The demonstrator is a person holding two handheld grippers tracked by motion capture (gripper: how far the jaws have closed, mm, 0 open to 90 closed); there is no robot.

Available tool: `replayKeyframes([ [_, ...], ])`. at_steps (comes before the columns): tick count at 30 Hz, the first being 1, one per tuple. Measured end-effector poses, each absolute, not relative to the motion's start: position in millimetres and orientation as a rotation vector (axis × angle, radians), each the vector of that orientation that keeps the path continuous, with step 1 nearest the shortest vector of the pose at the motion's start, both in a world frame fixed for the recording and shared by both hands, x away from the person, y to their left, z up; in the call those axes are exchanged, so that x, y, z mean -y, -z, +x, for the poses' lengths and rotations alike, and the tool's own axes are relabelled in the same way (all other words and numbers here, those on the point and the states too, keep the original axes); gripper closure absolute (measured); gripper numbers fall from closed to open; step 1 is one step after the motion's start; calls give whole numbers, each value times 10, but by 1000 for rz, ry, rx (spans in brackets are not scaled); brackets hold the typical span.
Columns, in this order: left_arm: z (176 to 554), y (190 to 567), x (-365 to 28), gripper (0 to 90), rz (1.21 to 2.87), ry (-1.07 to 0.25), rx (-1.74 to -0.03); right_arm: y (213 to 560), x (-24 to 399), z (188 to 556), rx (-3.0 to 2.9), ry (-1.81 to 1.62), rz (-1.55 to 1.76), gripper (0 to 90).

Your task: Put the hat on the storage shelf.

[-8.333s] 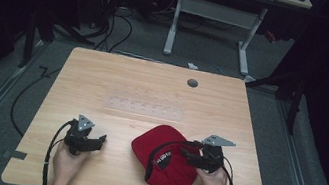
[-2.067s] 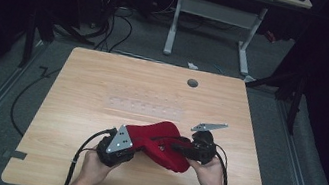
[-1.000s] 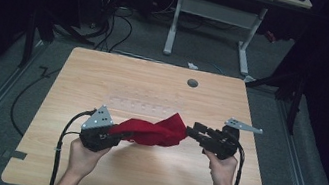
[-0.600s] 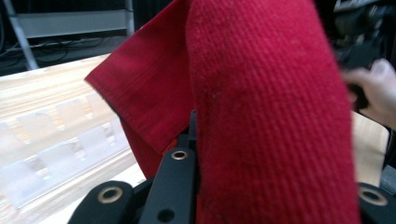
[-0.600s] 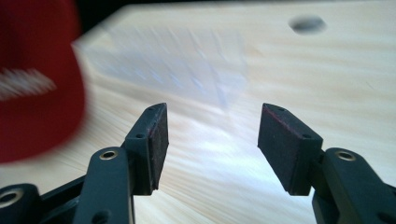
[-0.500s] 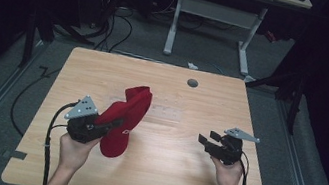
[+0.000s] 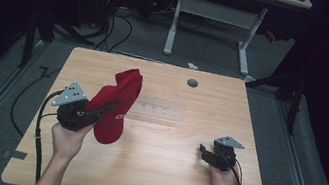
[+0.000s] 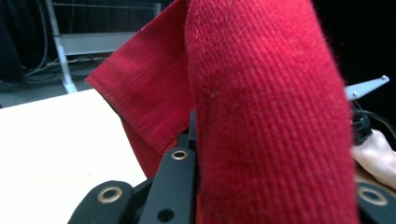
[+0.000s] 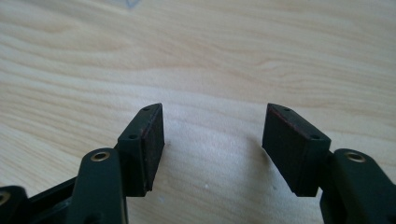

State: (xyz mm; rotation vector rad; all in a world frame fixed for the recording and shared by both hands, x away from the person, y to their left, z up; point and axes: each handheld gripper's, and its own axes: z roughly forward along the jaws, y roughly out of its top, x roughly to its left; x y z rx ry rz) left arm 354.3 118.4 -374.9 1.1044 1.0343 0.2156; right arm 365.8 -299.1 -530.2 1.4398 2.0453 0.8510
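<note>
high view: left tool [image 7: 108, 109] clamped on the red cap [image 7: 117, 105], which is held up off the desk [image 7: 164, 173] over its left half, hanging crown-down. right tool [image 7: 204, 150] low over the desk's right side, well apart from the cap, its jaws having just been opening with nothing between them.
left gripper view: red fabric [image 8: 261, 116] pinched tight in the jaws, flap sticking out left.
right gripper view: pads [image 9: 152, 140] spread wide, bare wood between them.
</note>
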Motion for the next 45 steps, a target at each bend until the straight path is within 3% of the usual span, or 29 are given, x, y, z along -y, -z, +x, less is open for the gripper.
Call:
replayKeyframes([
  [15,3871,3423,-1388,804,1142,-304,-1009,5307,3014,3665,-2046,-863,1471,333],
  [45,4675,3470,-1196,804,1292,-449,-954,5308,3019,3649,-2044,-863,1472,333],
])
